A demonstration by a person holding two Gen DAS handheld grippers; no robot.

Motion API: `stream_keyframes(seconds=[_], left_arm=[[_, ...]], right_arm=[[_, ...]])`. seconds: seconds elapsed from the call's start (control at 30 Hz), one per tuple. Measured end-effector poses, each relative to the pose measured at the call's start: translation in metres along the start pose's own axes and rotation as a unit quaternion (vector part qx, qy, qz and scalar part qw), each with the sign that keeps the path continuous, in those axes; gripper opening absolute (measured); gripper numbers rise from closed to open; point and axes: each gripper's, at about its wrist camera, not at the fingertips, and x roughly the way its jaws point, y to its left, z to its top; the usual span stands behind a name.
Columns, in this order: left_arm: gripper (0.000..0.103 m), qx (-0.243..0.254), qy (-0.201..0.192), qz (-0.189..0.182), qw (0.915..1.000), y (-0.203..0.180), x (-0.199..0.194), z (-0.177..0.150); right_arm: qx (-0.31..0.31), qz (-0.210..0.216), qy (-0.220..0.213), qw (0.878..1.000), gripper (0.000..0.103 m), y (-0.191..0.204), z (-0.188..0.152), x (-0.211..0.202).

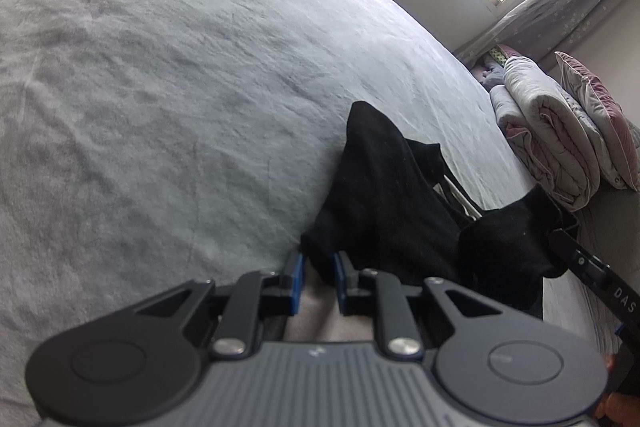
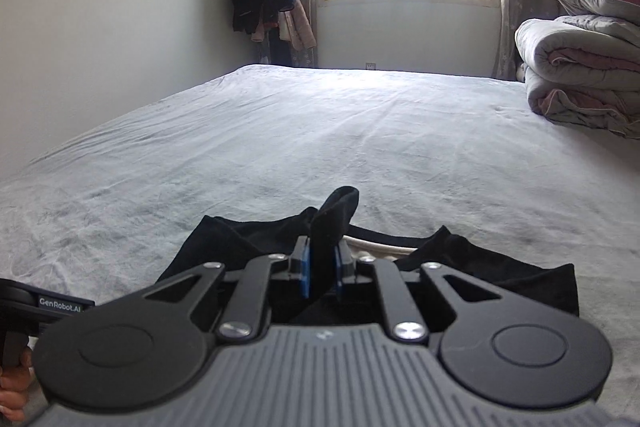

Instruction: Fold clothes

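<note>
Garment: black garment (image 2: 480,267) on the near part of the bed (image 2: 320,131), partly raised off the sheet, bunched.
Right gripper (image 2: 322,267): clamped on an upright fold of the cloth.
Left gripper (image 1: 318,277): pads nearly together at a black edge; whether it pinches cloth, cannot tell.
Step (judged): holding edges, mid-handling; how far folded is unclear.
Next: needs both holds kept taut and level.
Surroundings: rolled quilt (image 2: 580,75) well apart.

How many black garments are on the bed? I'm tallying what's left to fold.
1: the black garment lies at the near edge of the grey bed, pinched by both grippers. Others may lie out of view.
</note>
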Motion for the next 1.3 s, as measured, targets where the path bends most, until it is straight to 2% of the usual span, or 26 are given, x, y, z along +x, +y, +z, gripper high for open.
stream_keyframes(seconds=[0.1,0.37,0.47,0.6,0.63,0.67,0.7,0.77,0.83,1.0,1.17,1.3], left_arm=[[0.017,0.004,0.0,0.002,1.0,-0.002,-0.001,-0.001],[0.017,0.015,-0.002,0.008,0.9998,-0.005,-0.001,-0.002],[0.017,0.018,-0.001,0.009,0.9998,-0.006,-0.001,-0.003],[0.018,0.026,0.003,0.009,0.9996,-0.006,-0.001,-0.002],[0.019,0.028,0.006,0.007,0.9996,-0.006,-0.001,-0.001],[0.021,0.03,0.011,0.004,0.9995,-0.006,-0.001,0.0],[0.022,0.029,0.018,-0.002,0.9994,-0.005,-0.002,0.002],[0.033,0.015,0.029,-0.017,0.9993,-0.003,-0.006,0.007],[0.039,0.002,0.037,-0.032,0.9988,0.0,-0.012,0.012],[0.043,0.025,-0.004,-0.043,0.9988,-0.01,-0.026,0.031],[0.043,0.062,-0.018,-0.032,0.9974,-0.024,-0.009,0.05],[0.043,0.08,-0.019,-0.038,0.9959,-0.034,0.015,0.066]], right_arm=[[0.026,-0.02,-0.005,0.999,0.012,-0.028,-0.003,-0.015],[0.1,-0.071,0.013,0.992,0.012,-0.097,-0.038,-0.04],[0.111,-0.09,0.034,0.989,0.012,-0.113,-0.054,-0.042],[0.114,-0.094,0.063,0.987,0.013,-0.123,-0.07,-0.04],[0.112,-0.093,0.065,0.987,0.015,-0.125,-0.073,-0.041],[0.111,-0.088,0.065,0.988,0.027,-0.126,-0.073,-0.043],[0.11,-0.089,0.064,0.988,0.031,-0.128,-0.073,-0.047],[0.106,-0.091,0.061,0.988,0.047,-0.132,-0.071,-0.054],[0.105,-0.086,0.051,0.989,0.051,-0.138,-0.065,-0.06],[0.092,-0.073,0.035,0.992,0.051,-0.147,-0.05,-0.056],[0.045,-0.077,0.041,0.995,0.05,-0.14,-0.047,-0.031],[0.027,-0.085,0.042,0.995,0.039,-0.139,-0.053,-0.022]])
